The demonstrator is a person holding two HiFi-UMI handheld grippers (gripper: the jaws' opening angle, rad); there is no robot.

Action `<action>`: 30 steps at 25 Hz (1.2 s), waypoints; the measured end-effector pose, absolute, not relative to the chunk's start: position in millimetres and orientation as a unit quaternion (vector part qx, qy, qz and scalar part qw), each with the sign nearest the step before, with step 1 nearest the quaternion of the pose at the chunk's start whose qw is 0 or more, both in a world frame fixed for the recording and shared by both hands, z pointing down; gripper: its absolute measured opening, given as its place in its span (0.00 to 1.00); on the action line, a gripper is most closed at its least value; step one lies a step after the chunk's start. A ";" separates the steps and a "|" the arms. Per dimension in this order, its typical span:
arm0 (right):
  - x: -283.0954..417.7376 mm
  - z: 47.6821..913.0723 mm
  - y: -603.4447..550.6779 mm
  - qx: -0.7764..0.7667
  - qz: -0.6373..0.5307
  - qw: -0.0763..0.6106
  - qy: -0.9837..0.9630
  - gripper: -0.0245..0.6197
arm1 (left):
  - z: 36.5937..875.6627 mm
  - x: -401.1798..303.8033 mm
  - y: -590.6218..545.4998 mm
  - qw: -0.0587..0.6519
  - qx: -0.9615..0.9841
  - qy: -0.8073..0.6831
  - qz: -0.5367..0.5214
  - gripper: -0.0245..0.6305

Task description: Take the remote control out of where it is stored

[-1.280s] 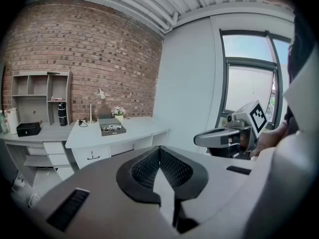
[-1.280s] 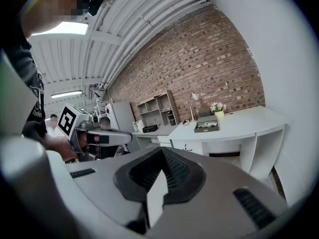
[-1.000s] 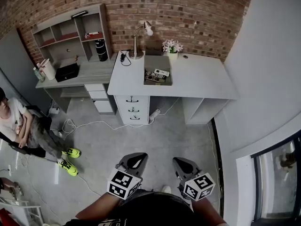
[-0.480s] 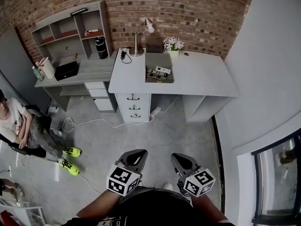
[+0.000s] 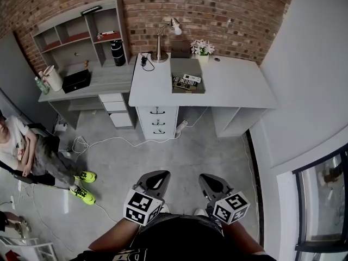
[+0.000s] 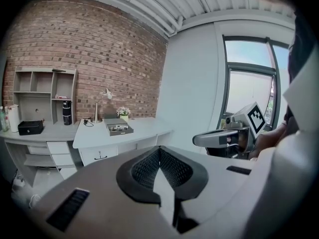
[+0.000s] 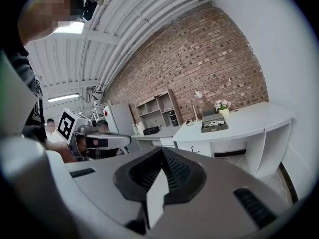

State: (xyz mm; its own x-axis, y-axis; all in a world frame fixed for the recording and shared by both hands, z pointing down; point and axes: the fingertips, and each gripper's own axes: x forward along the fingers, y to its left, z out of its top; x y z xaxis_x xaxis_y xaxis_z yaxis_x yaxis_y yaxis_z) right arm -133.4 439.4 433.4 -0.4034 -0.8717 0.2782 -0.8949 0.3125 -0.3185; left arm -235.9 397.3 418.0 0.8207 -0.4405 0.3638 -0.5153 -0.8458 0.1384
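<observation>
Our left gripper and right gripper are both closed on nothing. The remote control lies in a gray tray on the far white desk, well apart from us. We need to step in squarely and open our jaws before reaching.

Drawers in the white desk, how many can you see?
3, stacked under the white desk at its left end in the head view: top drawer, middle drawer, bottom drawer. None looks hidden.
</observation>
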 end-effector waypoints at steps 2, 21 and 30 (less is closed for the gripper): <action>-139.6 436.8 438.3 0.552 0.223 0.026 -0.803 0.04 | 424.9 -242.3 396.9 0.118 0.947 -0.241 0.173 0.05; -99.0 463.1 390.7 0.562 0.260 0.032 -0.785 0.05 | 449.7 -203.1 347.6 0.142 0.944 -0.229 0.192 0.05; -30.7 442.2 300.6 0.536 0.229 0.017 -0.813 0.05 | 437.4 -145.7 269.8 0.159 0.930 -0.277 0.180 0.05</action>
State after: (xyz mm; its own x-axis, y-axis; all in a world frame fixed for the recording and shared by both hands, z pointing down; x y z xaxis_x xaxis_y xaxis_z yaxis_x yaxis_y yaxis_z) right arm -30.7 300.6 442.2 -0.4257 -0.8625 0.2736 -0.8785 0.3214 -0.3536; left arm -145.7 269.8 437.4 0.7824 -0.4573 0.4228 -0.5719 -0.7963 0.1971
